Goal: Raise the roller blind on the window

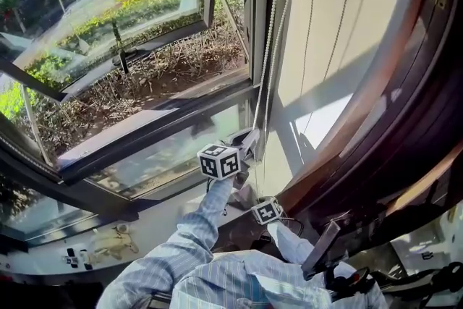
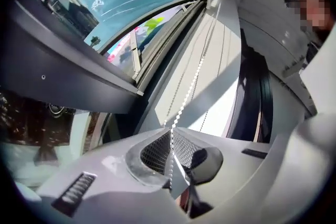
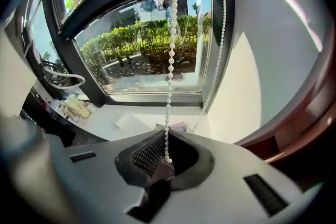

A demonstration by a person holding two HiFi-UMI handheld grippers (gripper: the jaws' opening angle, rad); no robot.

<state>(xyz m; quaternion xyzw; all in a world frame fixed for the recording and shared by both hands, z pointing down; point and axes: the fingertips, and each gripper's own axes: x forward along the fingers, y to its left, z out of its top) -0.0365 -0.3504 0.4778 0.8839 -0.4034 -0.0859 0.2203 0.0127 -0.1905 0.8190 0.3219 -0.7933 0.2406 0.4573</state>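
Observation:
A white bead chain [image 1: 269,61] hangs down the right side of the window frame, next to the cream wall [image 1: 340,47]. My left gripper [image 1: 249,142], its marker cube [image 1: 219,161] facing up, is shut on the chain low down. In the left gripper view the chain [image 2: 191,84] runs up and away from the shut left gripper [image 2: 170,136]. My right gripper [image 3: 167,152] sits just below, also shut on the chain [image 3: 171,50]; its cube [image 1: 266,211] shows in the head view. No blind fabric covers the glass in view.
The window sash [image 1: 130,54] is tilted open over shrubs outside. Small objects and cables lie on the white sill [image 1: 108,242] at the left. A dark curved frame [image 1: 405,127] borders the wall on the right. A person stands at the upper right [image 2: 315,13].

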